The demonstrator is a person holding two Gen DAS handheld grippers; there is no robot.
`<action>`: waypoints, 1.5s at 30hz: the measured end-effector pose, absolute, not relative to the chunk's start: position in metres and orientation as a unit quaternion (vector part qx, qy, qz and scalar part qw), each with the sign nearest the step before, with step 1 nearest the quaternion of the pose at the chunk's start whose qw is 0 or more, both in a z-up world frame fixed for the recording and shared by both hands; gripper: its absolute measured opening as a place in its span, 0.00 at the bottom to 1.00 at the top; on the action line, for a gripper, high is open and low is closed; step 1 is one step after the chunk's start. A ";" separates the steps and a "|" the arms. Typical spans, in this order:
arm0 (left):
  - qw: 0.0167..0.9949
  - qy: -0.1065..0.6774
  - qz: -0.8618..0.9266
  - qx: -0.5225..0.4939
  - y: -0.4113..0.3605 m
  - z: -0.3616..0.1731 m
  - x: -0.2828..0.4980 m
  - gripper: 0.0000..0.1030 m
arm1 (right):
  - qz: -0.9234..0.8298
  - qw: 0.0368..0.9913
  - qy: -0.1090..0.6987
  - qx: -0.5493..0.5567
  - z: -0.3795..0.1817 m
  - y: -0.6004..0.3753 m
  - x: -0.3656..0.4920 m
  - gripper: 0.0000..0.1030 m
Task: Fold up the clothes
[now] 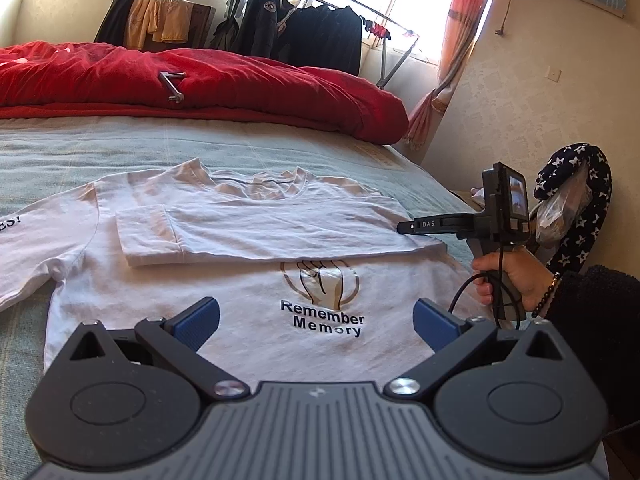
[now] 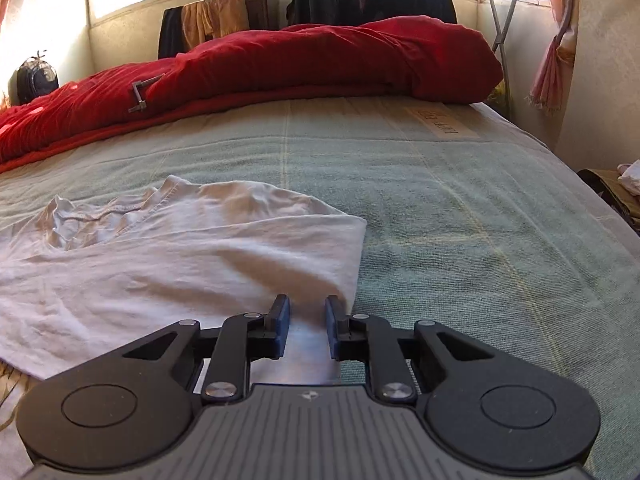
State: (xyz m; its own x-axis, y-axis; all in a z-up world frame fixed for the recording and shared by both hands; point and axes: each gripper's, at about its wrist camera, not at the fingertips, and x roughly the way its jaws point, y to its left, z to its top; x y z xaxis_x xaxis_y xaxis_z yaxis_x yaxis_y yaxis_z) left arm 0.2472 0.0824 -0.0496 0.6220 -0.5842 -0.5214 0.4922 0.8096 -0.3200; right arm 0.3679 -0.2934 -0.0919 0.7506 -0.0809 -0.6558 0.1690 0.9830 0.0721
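- Left wrist view: my left gripper (image 1: 316, 322) hangs over the lower front of the white T-shirt (image 1: 248, 280), jaws spread wide with nothing between the blue pads (image 1: 198, 322). I keep it low and ready above the printed lettering, so it can come down on the cloth when the next fold needs it.
- The shirt lies flat, front up, on the green bedspread (image 1: 120, 144), collar toward the red quilt (image 1: 224, 80) bunched at the far end. One sleeve (image 1: 200, 236) is already folded across the chest; the other still sticks out at the left edge of this view, so I judge the folding is only partly done.
- My right hand (image 1: 516, 276) holds the right gripper (image 1: 402, 227) just beside the shirt's folded edge, fingers pointing in toward the cloth.
- Right wrist view: the right gripper's (image 2: 307, 330) jaws stand narrow, a small gap between the pads, right over the shirt's side edge where white cloth meets the bedspread. Cloth shows in the gap, but the pads do not look pressed on it, so I read this as lining up a pinch, not a grip.
- I aim at that edge because a firm hold there should let me lift the side over cleanly.
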 end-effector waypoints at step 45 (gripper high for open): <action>0.897 0.339 -0.277 -0.055 0.075 -0.062 0.253 0.99 | -0.005 0.939 0.344 0.022 -0.081 -0.230 0.239 0.64</action>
State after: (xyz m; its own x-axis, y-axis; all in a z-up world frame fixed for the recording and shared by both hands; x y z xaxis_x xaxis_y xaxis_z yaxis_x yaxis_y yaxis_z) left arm 0.2531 0.0746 -0.0622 0.6169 -0.5346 -0.5777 0.4605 0.8403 -0.2859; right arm 0.2390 -0.2296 -0.0812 0.7635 0.0054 -0.6458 0.0249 0.9990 0.0377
